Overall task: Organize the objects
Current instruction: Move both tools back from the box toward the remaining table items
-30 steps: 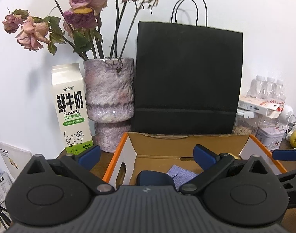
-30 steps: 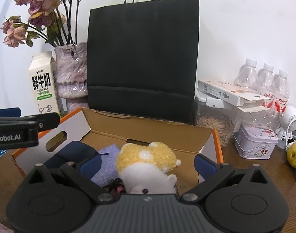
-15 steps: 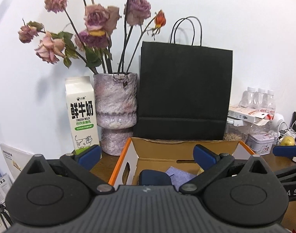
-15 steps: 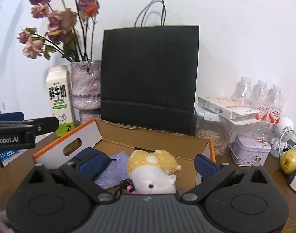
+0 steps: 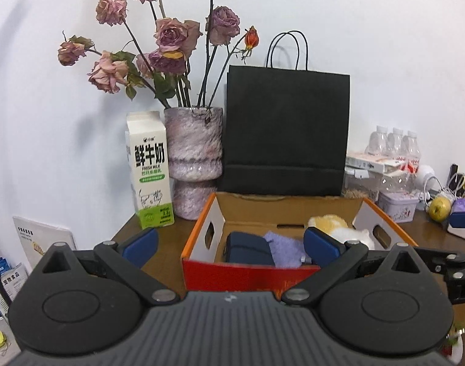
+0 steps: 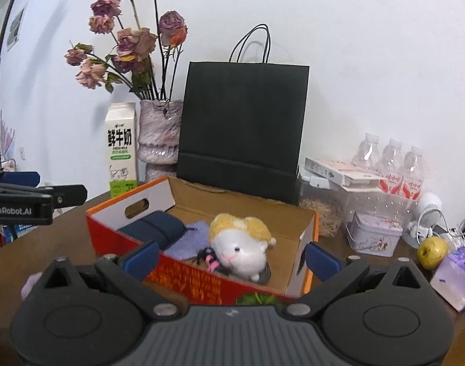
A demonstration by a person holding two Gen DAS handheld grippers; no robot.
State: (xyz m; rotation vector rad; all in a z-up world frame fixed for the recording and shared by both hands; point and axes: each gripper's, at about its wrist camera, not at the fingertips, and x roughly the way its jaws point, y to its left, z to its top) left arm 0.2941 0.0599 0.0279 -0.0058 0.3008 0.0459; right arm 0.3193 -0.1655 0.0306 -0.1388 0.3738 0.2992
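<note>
**Both claws empty in front of the half-filled box**

Lowest in each view: left claw (image 5: 230, 245) spread wide, nothing between its blue pads; right claw (image 6: 232, 258) equally wide and empty. Both hovering just short of the red front wall of the orange-rimmed cardboard box (image 6: 183, 277), mid-frame on the brown wooden table (image 6: 64, 244).

Probably between items, so for the next pick:
- Keep the jaws wide until the pads straddle the target, then close squarely.
- Carry high enough to clear the box rim.
- Lower into the bare cardboard floor at the box's right end, not onto what already lies there.
- Keep one claw back while the other reaches; close neighbours already in both views.
- Likely candidates, as a guess: the lilac plastic packet (image 6: 455, 277) at lower right, or the yellow-green round fruit (image 6: 432, 251) just above it.

Counted inside the box, left to right:
- One navy zip pouch (image 6: 154, 225).
- One lilac knitted cloth (image 6: 191, 239) beside it.
- One small black-and-pink tangle (image 6: 209, 259), too small to identify.
- One white-and-yellow plush hamster (image 6: 241, 241).

Farther back, right to left:
- One pale floral tin (image 6: 374, 235).
- One clear jar of seeds (image 6: 324, 213), with one flat white carton (image 6: 339, 170) on top.
- Three clear water bottles (image 6: 391, 158).
- One black paper bag (image 6: 241, 128) against the wall.
- One mottled purple vase (image 6: 159, 131) of dried roses, blooms too overlapped to count.
- One white milk carton (image 6: 121, 149).
</note>
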